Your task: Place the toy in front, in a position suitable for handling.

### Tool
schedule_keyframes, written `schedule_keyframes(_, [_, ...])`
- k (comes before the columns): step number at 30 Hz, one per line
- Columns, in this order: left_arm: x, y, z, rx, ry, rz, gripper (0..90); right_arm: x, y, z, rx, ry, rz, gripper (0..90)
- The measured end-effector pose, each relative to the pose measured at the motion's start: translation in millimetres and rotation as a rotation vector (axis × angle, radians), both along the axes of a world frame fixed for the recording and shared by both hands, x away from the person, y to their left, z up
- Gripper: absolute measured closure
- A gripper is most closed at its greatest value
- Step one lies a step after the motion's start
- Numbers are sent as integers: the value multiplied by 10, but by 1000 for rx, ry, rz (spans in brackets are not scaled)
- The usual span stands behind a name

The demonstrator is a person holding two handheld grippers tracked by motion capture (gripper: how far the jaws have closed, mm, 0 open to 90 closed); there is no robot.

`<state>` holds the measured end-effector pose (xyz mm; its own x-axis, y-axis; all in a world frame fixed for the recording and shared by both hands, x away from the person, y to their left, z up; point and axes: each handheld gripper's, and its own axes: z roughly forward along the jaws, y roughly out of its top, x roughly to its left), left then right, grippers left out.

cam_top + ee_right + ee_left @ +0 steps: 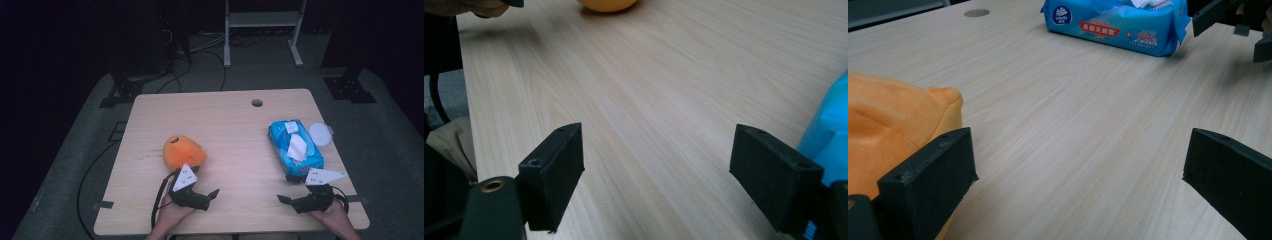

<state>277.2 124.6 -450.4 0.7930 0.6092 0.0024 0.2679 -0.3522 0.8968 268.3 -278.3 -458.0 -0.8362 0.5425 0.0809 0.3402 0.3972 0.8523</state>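
An orange plush toy [184,151] lies left of the table's middle. My left gripper [211,197] rests just in front of it near the front edge, pointing right, open with bare wood between its jaws [1078,175]; the plush [893,130] sits against the outside of its left jaw. A blue pack of wet wipes [296,147] with a white wipe sticking out lies at the right. In front of the pack, my right gripper [287,202] points left, open and holding nothing [656,165]. The pack [831,130] is beside its right jaw.
A white round lid [320,134] lies right of the wipes pack. A cable hole [257,103] is in the wooden table [235,125] near the far edge. Beyond the table are a white frame [262,30] and cables on the dark floor.
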Motion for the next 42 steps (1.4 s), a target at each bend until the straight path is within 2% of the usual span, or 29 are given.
schedule_keyframes(4, [-29, -14, 36, 19, -10, -6, 0, 21, -6, 9, 16, 0, -2, 204])
schedule_keyframes(11, [3, 63, 214, -4, -52, 8, 0, 56, 0, 9, 30, 8, -3, 198])
schedule_keyframes(13, [71, 157, 328, -16, -75, 30, 0, 51, -4, 13, 32, 2, -4, 198])
schedule_keyframes(14, [71, 157, 328, -16, -75, 30, 0, 51, -4, 13, 32, 2, -4, 198])
schedule_keyframes(15, [113, 221, 406, -21, -92, 41, 0, 49, -7, 18, 34, 4, -8, 198])
schedule_keyframes(16, [113, 221, 406, -21, -92, 41, 0, 54, -7, 18, 35, 4, -7, 198])
schedule_keyframes(18, [183, 324, 510, -35, -109, 61, 0, 63, -9, 18, 39, 5, -11, 198])
schedule_keyframes(19, [183, 324, 510, -35, -109, 61, 0, 66, -8, 18, 43, 7, -12, 198])
schedule_keyframes(23, [278, 499, 595, -37, -126, 88, 0, 69, 14, 15, 38, 8, -5, 198])
schedule_keyframes(29, [407, 704, 615, -26, -142, 118, 0, 54, 56, 17, 29, 6, 11, 198])
schedule_keyframes(32, [461, 771, 608, -19, -139, 127, 0, 54, 63, 16, 28, 4, 17, 198])
schedule_keyframes(34, [554, 838, 575, 4, -120, 134, 0, 55, 64, 16, 30, 4, 20, 198])
schedule_keyframes(37, [617, 866, 542, 12, -106, 138, 0, 54, 61, 17, 28, 4, 20, 198])
schedule_keyframes(42, [793, 900, 447, 8, -42, 131, 0, 39, 55, 21, 28, 4, 22, 199])
